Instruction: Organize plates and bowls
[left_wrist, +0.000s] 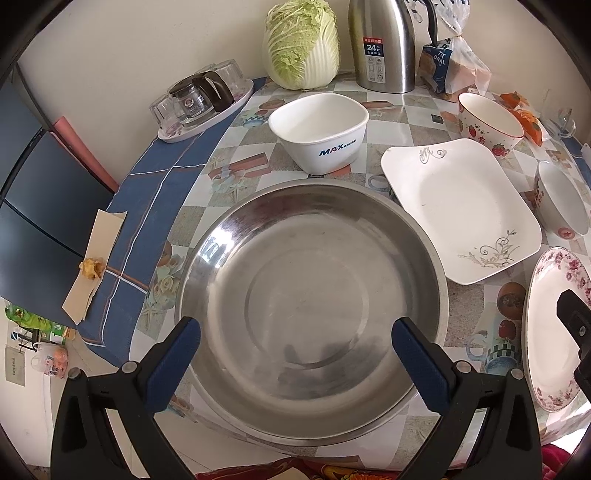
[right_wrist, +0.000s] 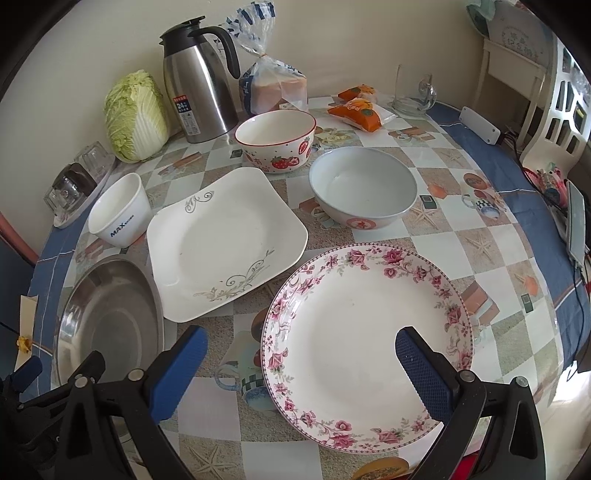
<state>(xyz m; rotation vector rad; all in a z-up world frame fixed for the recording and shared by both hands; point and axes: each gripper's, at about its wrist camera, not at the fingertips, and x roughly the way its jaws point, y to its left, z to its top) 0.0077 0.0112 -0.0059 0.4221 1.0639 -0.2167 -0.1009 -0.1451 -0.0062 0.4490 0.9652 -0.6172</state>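
On the bench, the floral plate (right_wrist: 365, 343) lies directly under the right gripper (right_wrist: 301, 354), whose jaws gape empty, while the left gripper (left_wrist: 295, 343) hovers equally open over the steel basin (left_wrist: 314, 306)

Evenly lit by soft daylight, brightest at lower right. Faint shadows only. Pale glare across the steel basin (left_wrist: 312, 306) at centre frame. Sharp at centre; strongly bowed, dark-vignetted at the corners.
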